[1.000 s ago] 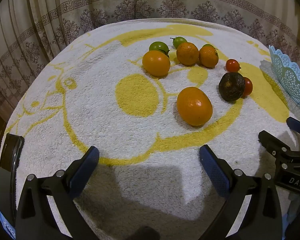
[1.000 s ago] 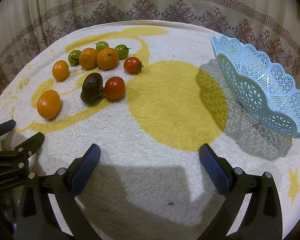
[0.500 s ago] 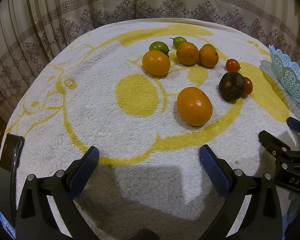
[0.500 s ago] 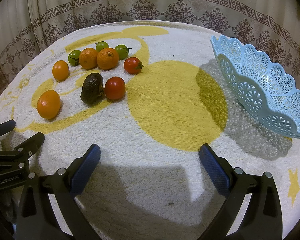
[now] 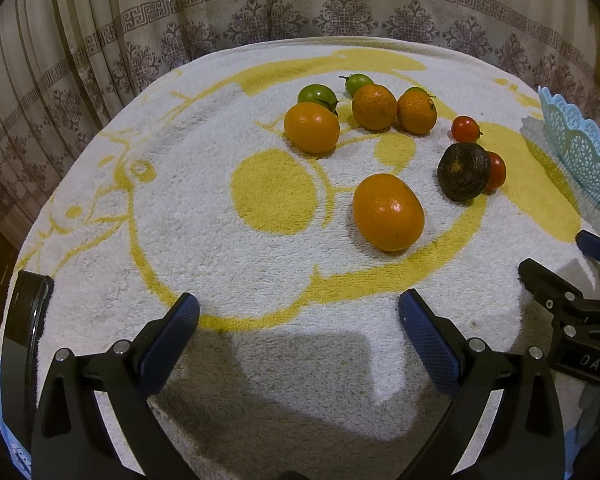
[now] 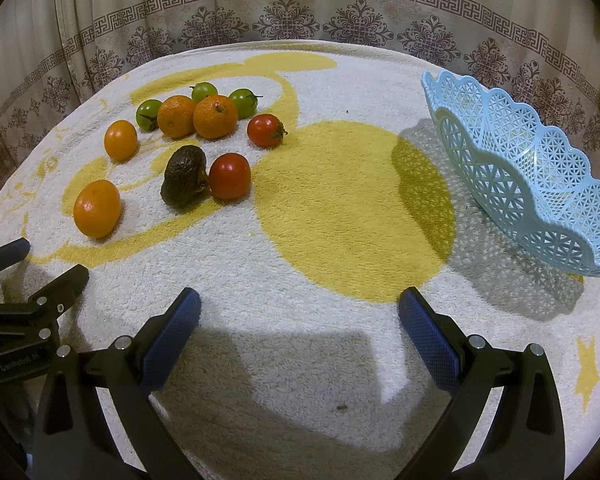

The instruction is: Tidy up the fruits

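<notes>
Several fruits lie on a white and yellow towel (image 5: 180, 240): a near orange (image 5: 388, 212) (image 6: 97, 208), a second orange (image 5: 311, 128), two mandarins (image 5: 374, 107) (image 6: 215, 117), green tomatoes (image 5: 317, 94) (image 6: 243, 102), two red tomatoes (image 6: 229, 176) (image 6: 265, 130) and a dark wrinkled fruit (image 5: 463, 172) (image 6: 184, 180). A light blue lattice basket (image 6: 520, 168) stands tilted at the right and looks empty. My left gripper (image 5: 298, 320) is open and empty, short of the near orange. My right gripper (image 6: 299, 316) is open and empty over the yellow patch.
A patterned curtain (image 5: 300, 12) hangs behind the table's far edge. The right gripper's side shows at the right of the left wrist view (image 5: 572, 304). A dark phone-like object (image 5: 24, 344) stands at the left edge.
</notes>
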`<state>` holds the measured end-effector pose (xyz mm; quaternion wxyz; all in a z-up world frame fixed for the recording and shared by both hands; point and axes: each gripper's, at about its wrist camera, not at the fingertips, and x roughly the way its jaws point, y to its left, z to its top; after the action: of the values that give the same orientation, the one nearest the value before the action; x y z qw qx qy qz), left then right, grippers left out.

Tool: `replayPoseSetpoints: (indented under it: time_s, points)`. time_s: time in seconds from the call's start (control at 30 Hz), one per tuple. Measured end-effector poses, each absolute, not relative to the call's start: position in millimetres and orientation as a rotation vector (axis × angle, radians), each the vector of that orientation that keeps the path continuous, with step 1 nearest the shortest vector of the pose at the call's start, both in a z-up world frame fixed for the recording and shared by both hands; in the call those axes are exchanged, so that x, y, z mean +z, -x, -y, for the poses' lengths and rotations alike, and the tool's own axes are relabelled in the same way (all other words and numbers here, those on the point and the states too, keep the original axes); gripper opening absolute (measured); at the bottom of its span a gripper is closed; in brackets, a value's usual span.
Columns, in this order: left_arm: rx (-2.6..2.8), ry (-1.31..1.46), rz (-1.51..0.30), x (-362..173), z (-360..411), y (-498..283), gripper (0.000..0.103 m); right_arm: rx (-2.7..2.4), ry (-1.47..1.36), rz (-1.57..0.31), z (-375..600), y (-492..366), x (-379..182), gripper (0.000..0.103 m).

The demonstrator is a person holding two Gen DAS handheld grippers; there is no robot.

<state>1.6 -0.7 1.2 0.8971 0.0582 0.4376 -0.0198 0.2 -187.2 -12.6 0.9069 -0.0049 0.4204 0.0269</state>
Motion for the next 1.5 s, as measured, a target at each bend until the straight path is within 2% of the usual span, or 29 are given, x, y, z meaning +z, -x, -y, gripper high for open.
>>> replayPoseSetpoints:
  time_s: [1.0,1.5]
  points:
    - [-0.045,-0.110,-0.913,1,-2,-2,0.098,0.047,0.016,-0.869,187,0,-12,0.101]
    - [-0.089,-0.097,-0.861,23,6,-4,0.098,0.066,0.032,-0.866,190,-3,-3,0.101]
